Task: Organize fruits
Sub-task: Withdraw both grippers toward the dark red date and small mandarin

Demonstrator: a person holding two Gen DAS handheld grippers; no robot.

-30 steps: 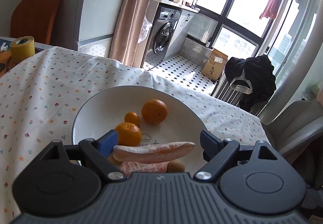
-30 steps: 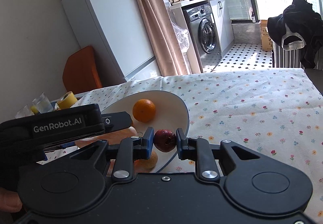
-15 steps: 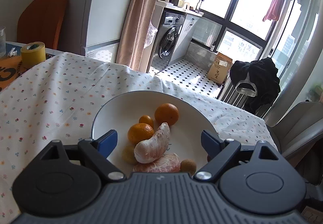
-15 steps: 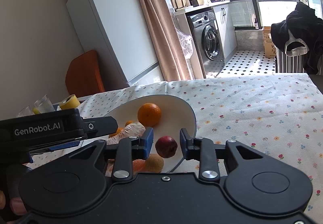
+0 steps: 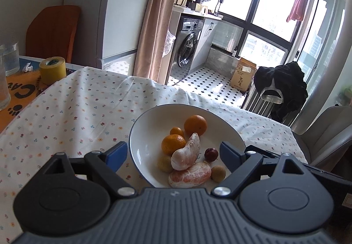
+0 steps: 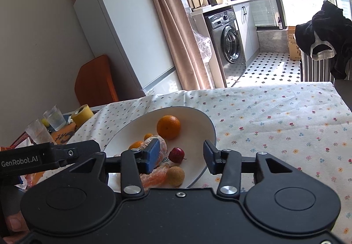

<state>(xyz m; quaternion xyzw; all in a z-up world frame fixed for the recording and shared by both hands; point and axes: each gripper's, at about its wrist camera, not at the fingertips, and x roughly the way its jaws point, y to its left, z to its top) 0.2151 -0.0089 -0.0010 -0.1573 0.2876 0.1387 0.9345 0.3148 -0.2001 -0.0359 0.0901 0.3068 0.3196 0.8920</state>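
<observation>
Resting in a white bowl [image 5: 140, 145] on the floral-clothed table [image 5: 66, 116]: oranges [image 5: 195, 125], peeled citrus segments [image 5: 186, 152], a small red fruit [image 6: 176, 154]; left hand-held gripper [image 5: 173, 154] and right hand-held gripper [image 6: 181, 154] both spread apart, empty; washing machine [image 6: 231, 39] behind

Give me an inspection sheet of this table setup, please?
Surface: floral tablecloth on a table.
Job's things: white bowl holding oranges, peeled citrus segments, a small red fruit and small tan fruits.
Clutter: yellow tape roll, glasses at the table's far end.
Grippers: left hand-held gripper open, empty; right hand-held gripper open, empty.
Cables: nothing seen.
Surroundings: fridge, curtain, washing machine, windows.
</observation>
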